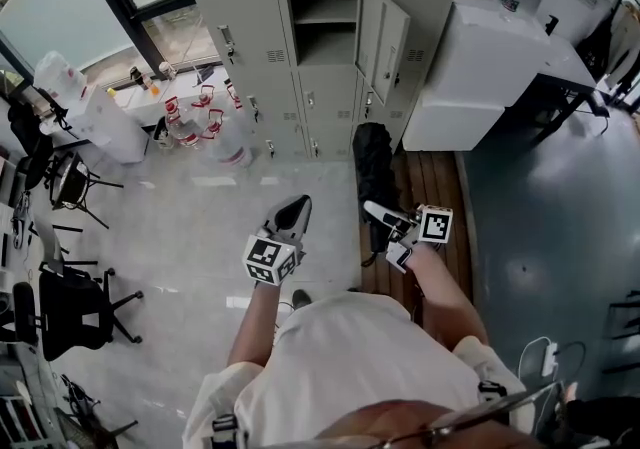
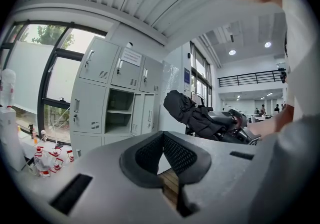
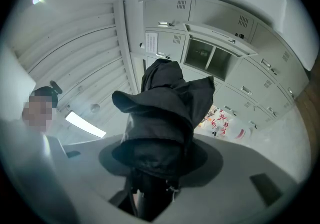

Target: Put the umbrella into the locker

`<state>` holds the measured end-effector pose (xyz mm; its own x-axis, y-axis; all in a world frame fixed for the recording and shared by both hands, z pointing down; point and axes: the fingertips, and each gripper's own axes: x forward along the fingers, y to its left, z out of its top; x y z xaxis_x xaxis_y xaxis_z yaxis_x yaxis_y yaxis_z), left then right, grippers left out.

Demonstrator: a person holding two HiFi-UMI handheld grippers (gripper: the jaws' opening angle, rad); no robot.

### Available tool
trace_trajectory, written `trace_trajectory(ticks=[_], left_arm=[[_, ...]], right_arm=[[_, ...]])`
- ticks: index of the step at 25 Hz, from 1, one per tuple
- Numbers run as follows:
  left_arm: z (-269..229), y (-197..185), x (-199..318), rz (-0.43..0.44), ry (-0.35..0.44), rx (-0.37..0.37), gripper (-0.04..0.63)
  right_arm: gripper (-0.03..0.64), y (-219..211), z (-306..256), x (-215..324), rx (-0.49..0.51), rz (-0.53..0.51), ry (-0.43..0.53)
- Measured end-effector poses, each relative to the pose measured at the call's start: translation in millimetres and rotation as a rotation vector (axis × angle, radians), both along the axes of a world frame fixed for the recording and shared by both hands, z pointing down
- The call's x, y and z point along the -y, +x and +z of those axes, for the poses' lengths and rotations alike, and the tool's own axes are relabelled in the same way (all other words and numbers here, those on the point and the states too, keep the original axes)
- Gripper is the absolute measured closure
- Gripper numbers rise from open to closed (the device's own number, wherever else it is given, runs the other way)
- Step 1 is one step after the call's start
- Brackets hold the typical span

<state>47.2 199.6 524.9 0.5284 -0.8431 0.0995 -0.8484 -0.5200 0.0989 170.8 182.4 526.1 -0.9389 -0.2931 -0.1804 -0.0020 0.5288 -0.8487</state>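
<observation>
While the right gripper clamps the black umbrella, the left gripper hangs beside it, closed and empty, facing the open locker.

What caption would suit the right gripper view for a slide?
Right gripper clamped on a folded black umbrella, facing the open locker.
</observation>
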Motion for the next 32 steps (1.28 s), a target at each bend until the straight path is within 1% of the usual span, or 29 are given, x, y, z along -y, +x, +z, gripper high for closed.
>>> trace_trajectory(ticks=[3,7,9,13,16,22,30,32], left_arm=[[2.2,7.5,1.6,-0.019,0.001,0.022,0.592],[4.1,6.6,4.6,-0.058,-0.002,0.005,0.592],[6.4,9.9,3.5,-0.064,-0.004,0.002,0.592],[12.8,20.1,7.8,-0.059,-0.019,0.003,0.592],[13.3,20.0,19.1,-0.059,-0.018,-0.001,0.592],[12.8,9.6,47.2,-0.046,-0.010,-0.016,0.592],[18.0,-20.6,110.9,-0.005,-0.027,-0.030,0.592],[19.7,-29.1,128.5,0.012,-0.030,-0.036,0.592]], right_arm=[[0.382,12.2,3.7,0.1,-0.015,-0.011,0.011],[0.382,23.2,9.1,2.8,-0.017,-0.024,0.020],[0.382,25.4,12.6,5.1,-0.028,-0.029,0.029],[0.382,29.6,22.8,14.7,-0.056,-0.028,0.015],[0.382,25.7,20.7,23.8,-0.049,-0.041,0.018],[0.382,16.4,18.8,50.1,-0.028,-0.032,0.008],[0.382,-13.8,24.9,101.5,-0.049,-0.010,0.001],[0.382,-25.8,19.6,112.1,-0.038,-0.009,0.001]])
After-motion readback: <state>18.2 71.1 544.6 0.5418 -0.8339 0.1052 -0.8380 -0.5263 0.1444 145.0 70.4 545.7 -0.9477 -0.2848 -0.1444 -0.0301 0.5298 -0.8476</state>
